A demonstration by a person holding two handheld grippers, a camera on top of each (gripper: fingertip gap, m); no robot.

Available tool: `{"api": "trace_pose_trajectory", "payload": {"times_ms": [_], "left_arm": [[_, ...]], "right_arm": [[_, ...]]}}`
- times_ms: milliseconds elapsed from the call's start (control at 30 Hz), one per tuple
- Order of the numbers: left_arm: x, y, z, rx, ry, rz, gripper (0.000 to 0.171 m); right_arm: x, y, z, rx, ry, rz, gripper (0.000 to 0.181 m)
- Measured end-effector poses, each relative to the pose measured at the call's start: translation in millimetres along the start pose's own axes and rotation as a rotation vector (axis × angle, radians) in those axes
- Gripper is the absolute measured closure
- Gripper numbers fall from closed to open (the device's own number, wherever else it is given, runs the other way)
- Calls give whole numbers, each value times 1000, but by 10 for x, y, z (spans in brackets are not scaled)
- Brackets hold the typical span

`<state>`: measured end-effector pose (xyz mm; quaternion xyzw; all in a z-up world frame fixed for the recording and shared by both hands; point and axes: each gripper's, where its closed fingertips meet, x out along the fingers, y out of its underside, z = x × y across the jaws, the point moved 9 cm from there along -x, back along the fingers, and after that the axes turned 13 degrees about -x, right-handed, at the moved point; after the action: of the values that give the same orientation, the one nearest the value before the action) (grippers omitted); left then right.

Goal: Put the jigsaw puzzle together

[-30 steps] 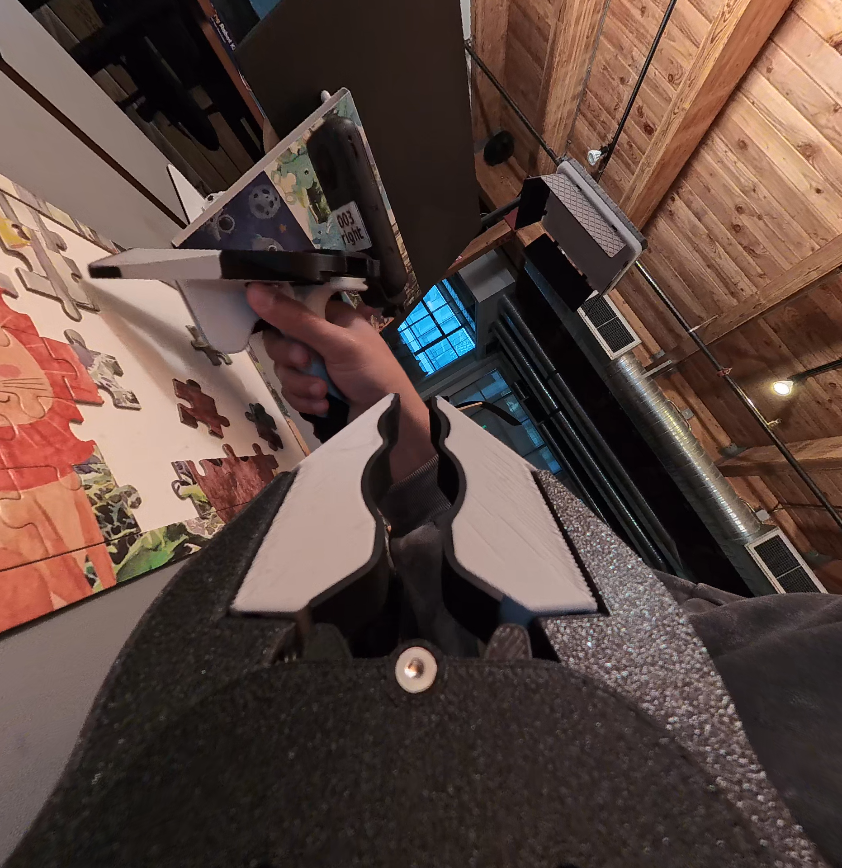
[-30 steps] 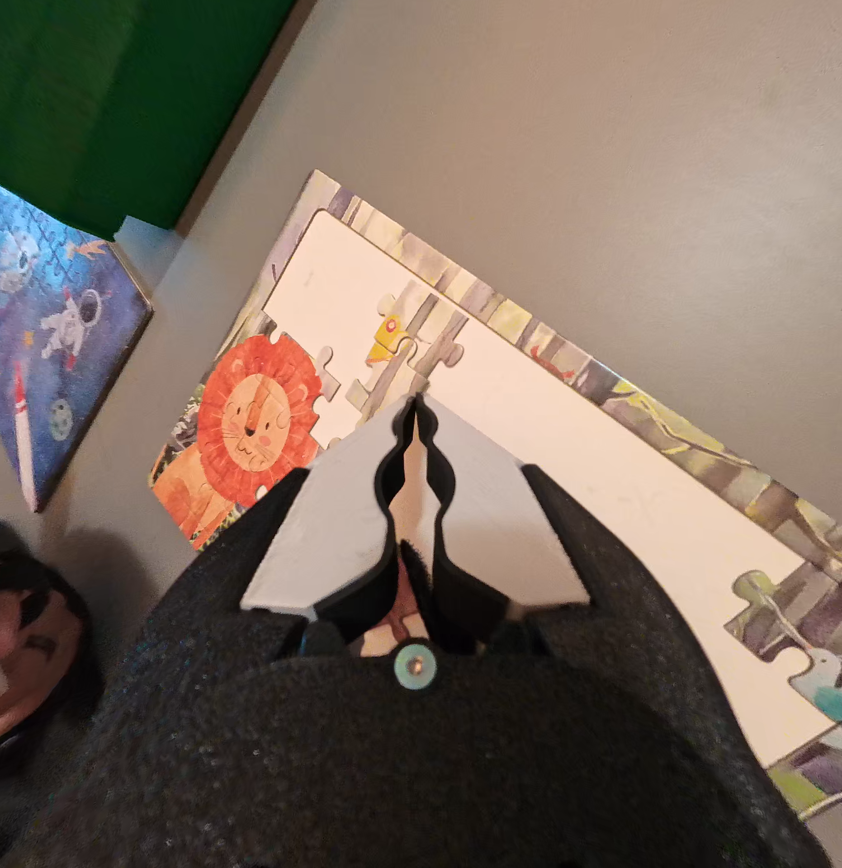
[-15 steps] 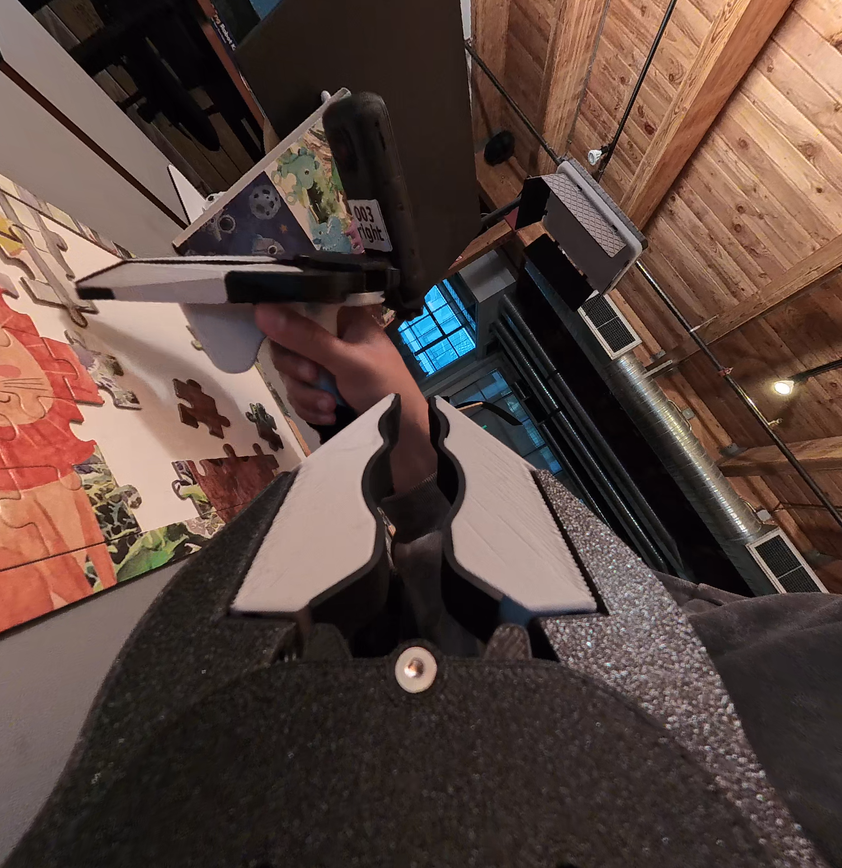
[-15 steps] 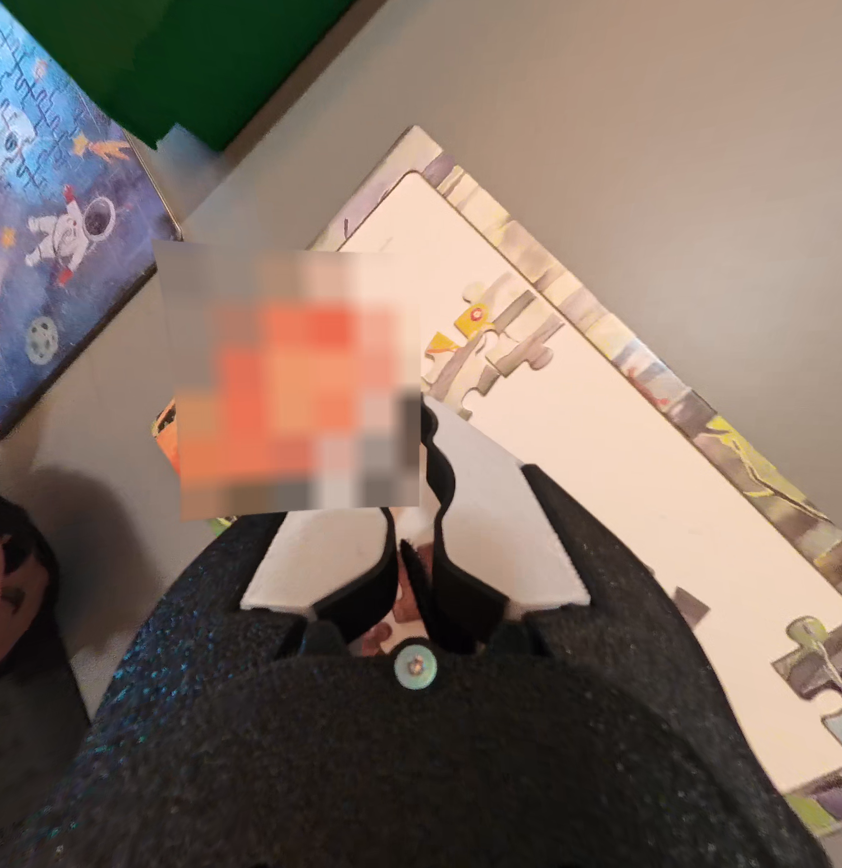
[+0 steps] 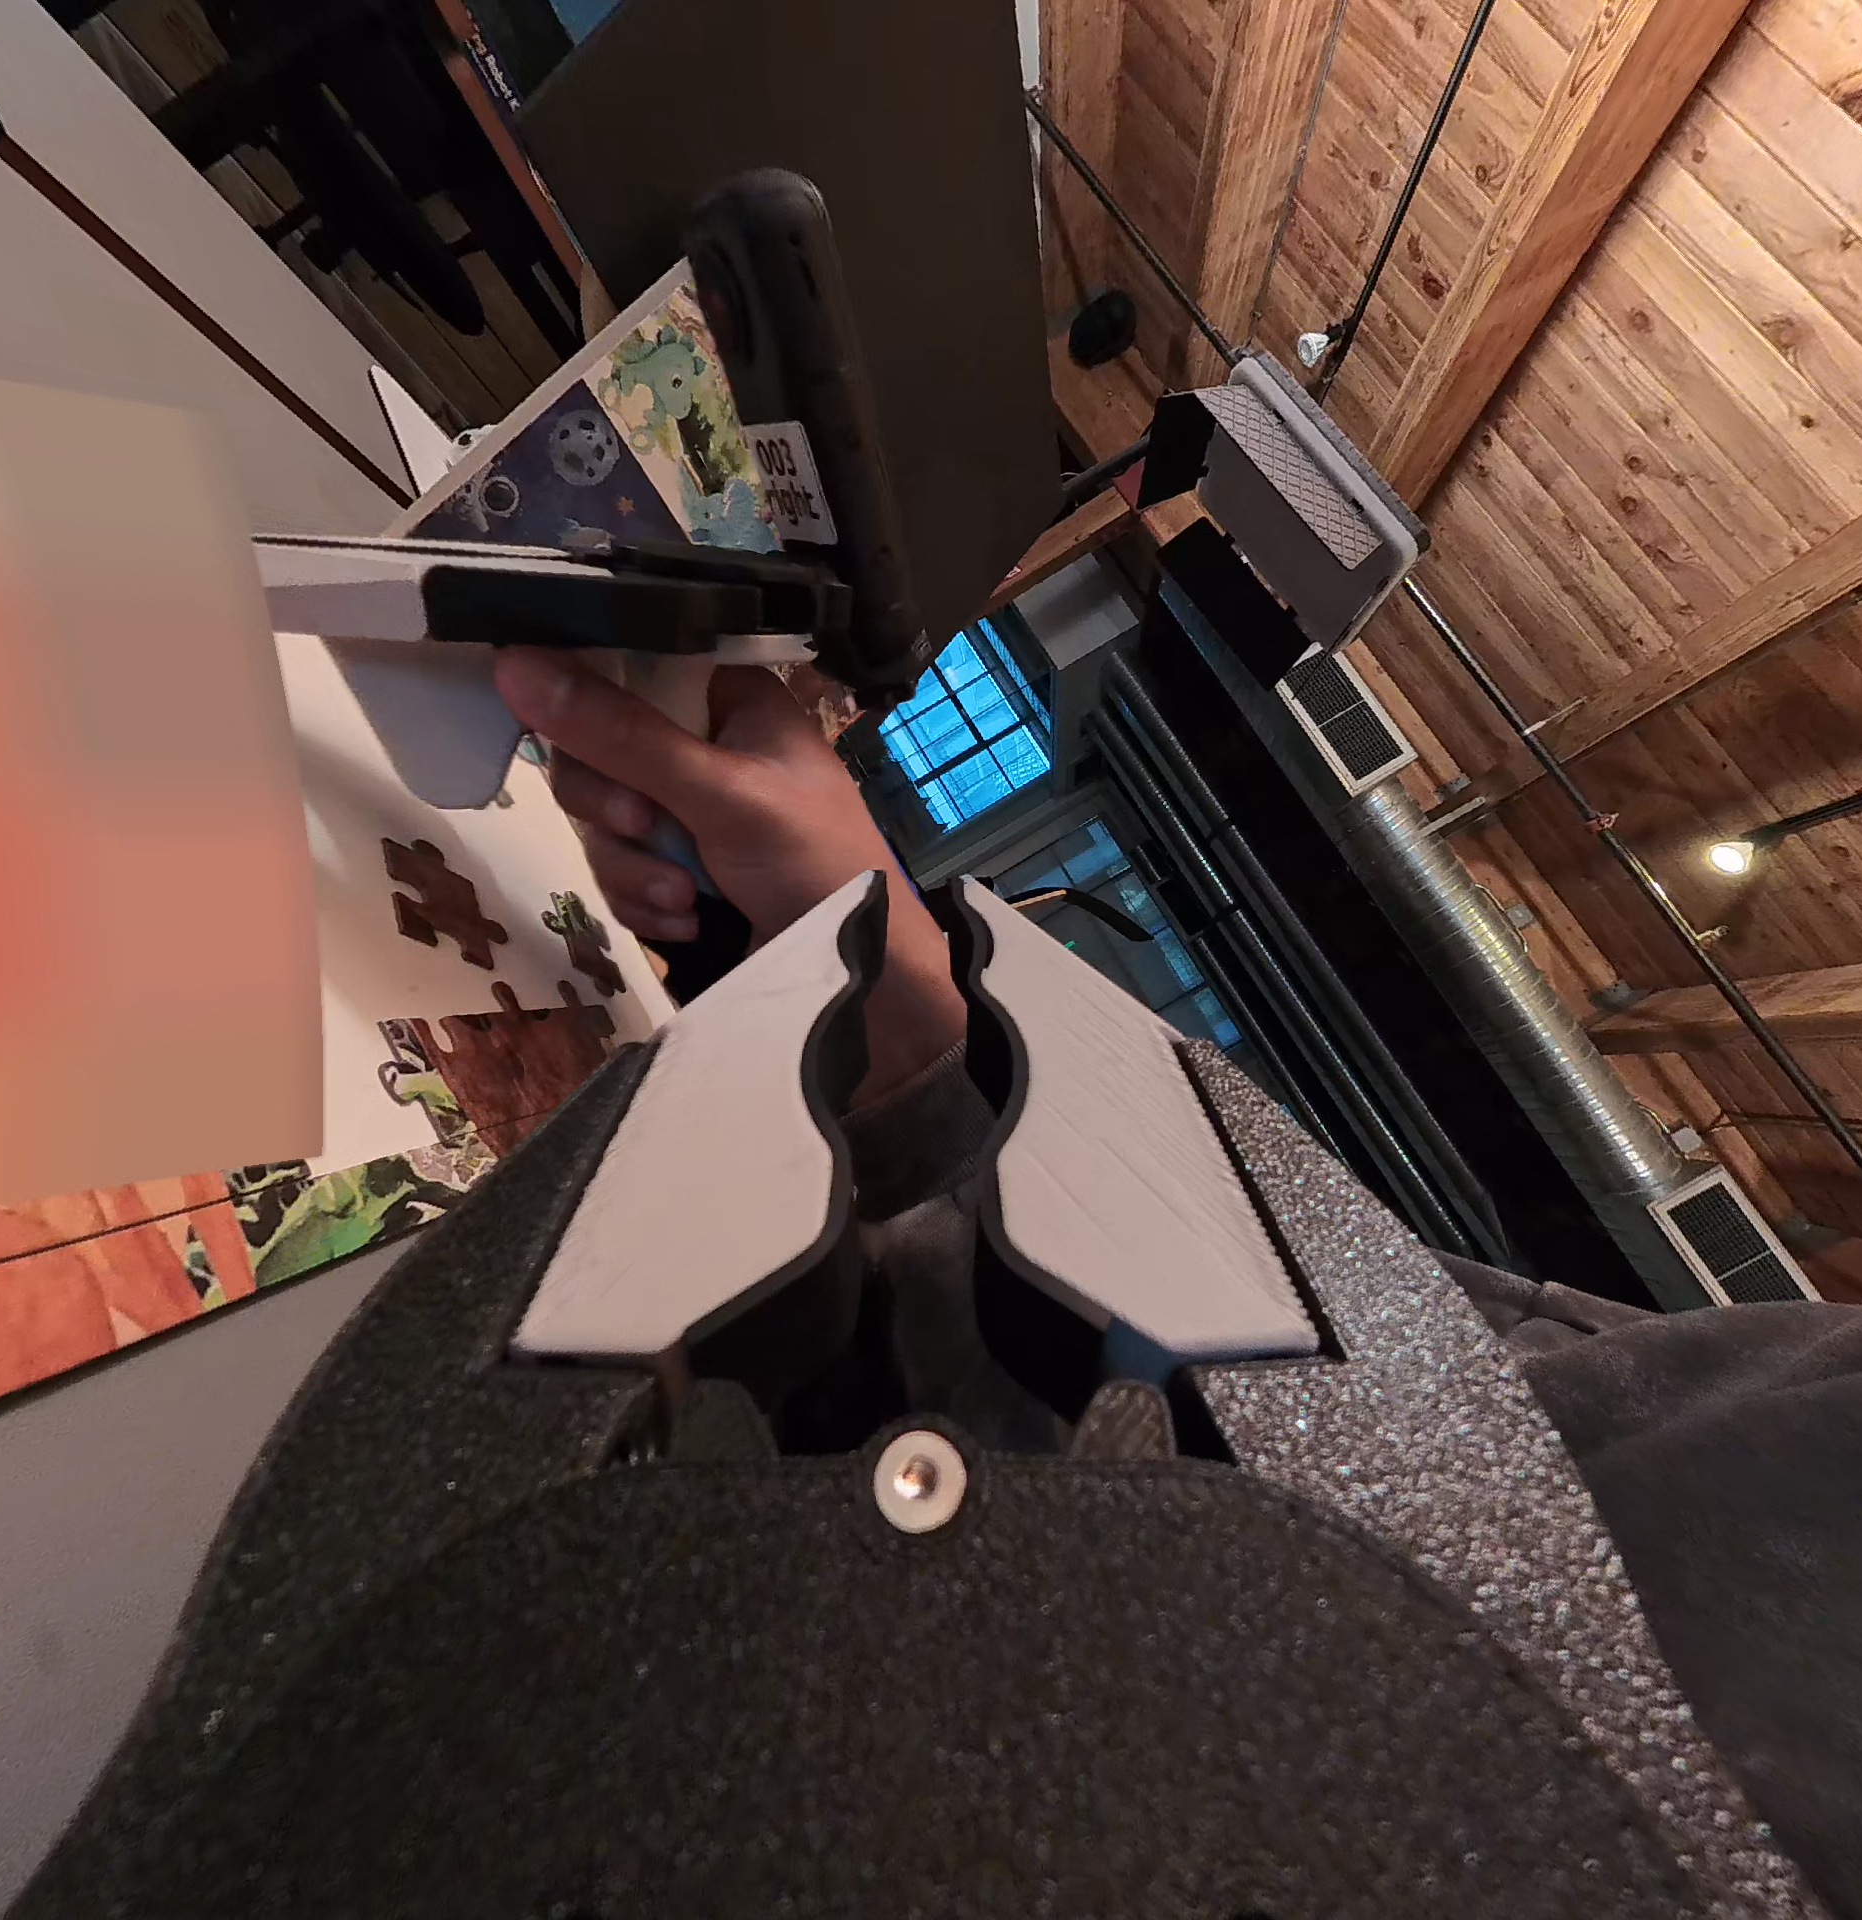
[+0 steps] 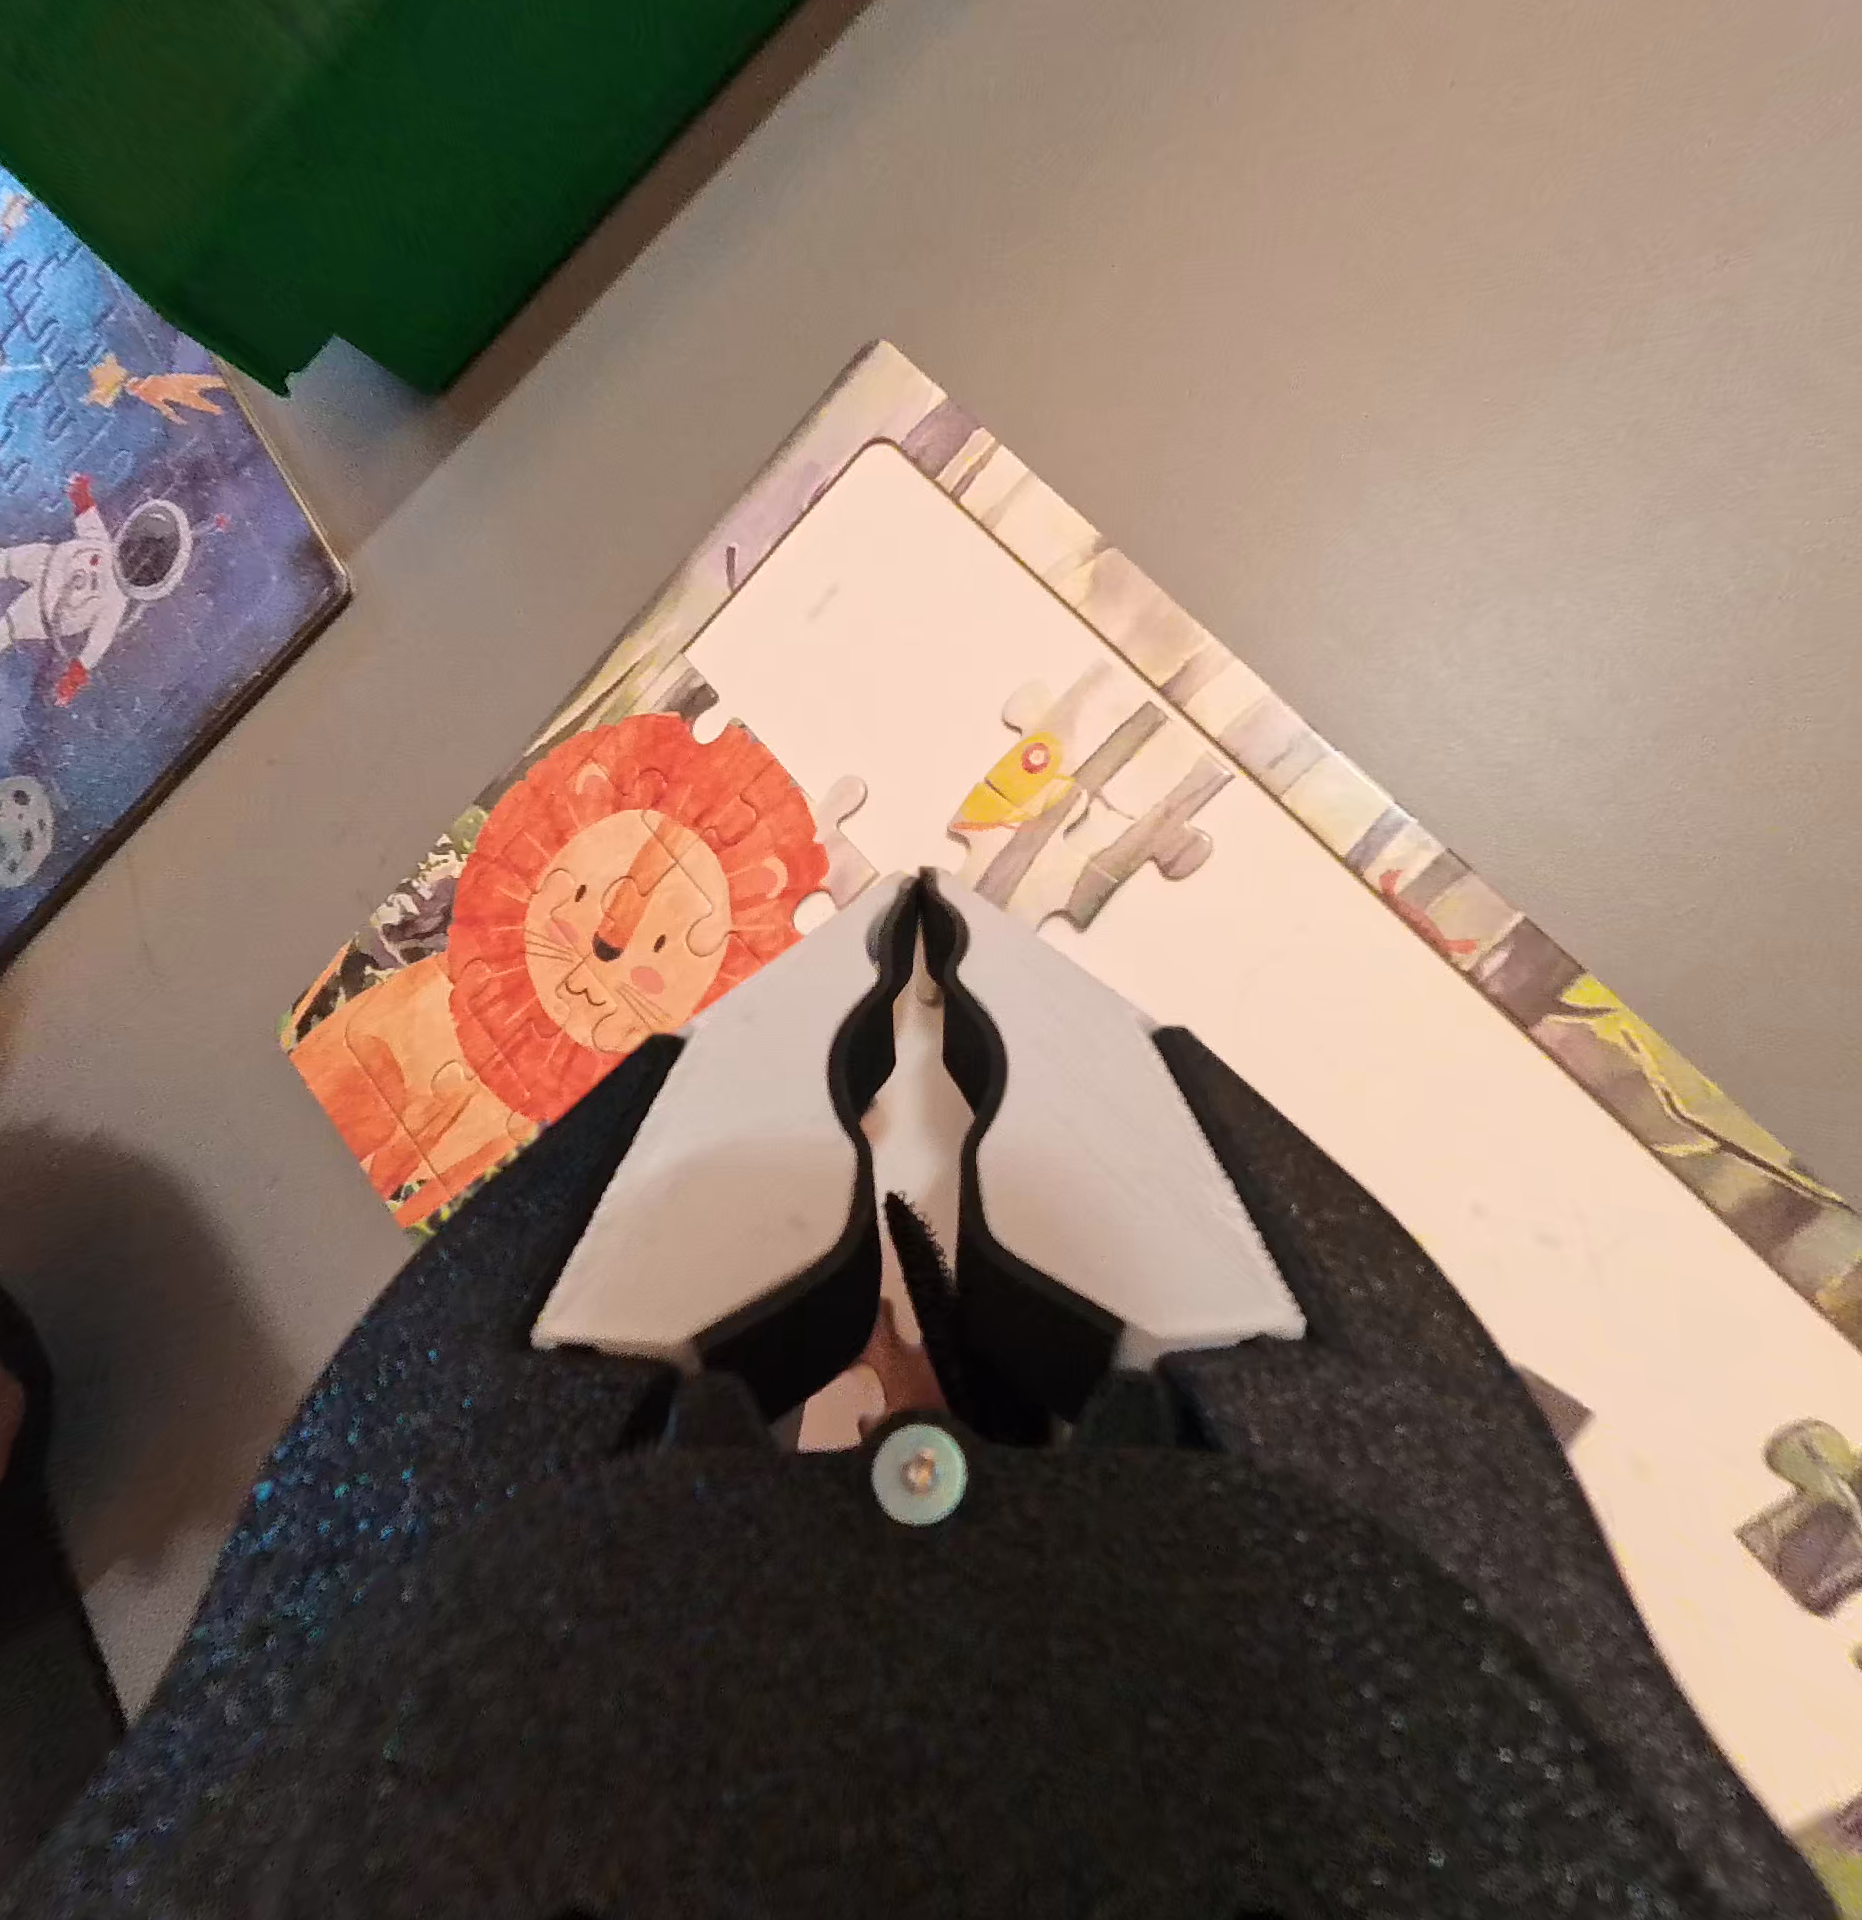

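Note:
The puzzle tray [image 6: 1322, 1049] lies on the grey table, with a white floor and a painted frame. A finished lion section [image 6: 615, 925] fills its near-left corner. Joined branch pieces with a yellow bird [image 6: 1072, 821] lie beside it. My right gripper [image 6: 922, 883] hovers over the tray between the lion and the branch pieces, jaws closed, with nothing visibly held. In the left wrist view it shows side-on in a hand [image 5: 719, 800], above a loose brown piece [image 5: 439, 904] and a small green piece [image 5: 579, 935]. My left gripper [image 5: 916, 904] points up and away from the tray, slightly open and empty.
A green box [image 6: 387, 156] and a blue space-themed puzzle board [image 6: 106, 582] lie left of the tray. More joined pieces sit at the tray's right end [image 6: 1820, 1527]. A puzzle box [image 5: 615, 457] stands behind the right gripper. Bare grey table [image 6: 1426, 312] lies beyond the tray. Measured from the fingertips, the finished lion section [image 6: 615, 925] is 7 centimetres or so from the right gripper and 15 centimetres from the left.
My right gripper has swung and turned over the lion corner of the tray, staying shut. My left gripper has not moved.

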<state>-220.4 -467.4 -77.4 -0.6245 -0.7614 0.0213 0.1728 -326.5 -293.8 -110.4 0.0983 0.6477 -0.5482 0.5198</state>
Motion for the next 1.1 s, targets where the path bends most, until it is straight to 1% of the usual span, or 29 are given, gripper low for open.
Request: {"api": "trace_pose_trajectory", "payload": {"times_ms": [133, 367, 433, 500, 867, 1100], "left_arm": [[-2, -3, 2, -2, 0, -1, 161], [-2, -2, 2, -3, 1, 0, 161], [-4, -4, 3, -4, 1, -2, 161], [-2, -1, 3, -4, 0, 0, 161], [-3, -2, 3, -2, -3, -1, 162], [-3, 0, 3, -3, -3, 0, 162]], "right_arm": [[-129, 45, -49, 2, 31, 13, 181], [-112, 124, -24, 1, 34, 54, 181], [-125, 106, -11, -4, 26, 49, 181], [-145, 86, -38, -4, 51, 35, 181], [-131, 88, -13, -10, 53, 53, 181], [-57, 12, 88, -76, 50, 36, 181]]}}
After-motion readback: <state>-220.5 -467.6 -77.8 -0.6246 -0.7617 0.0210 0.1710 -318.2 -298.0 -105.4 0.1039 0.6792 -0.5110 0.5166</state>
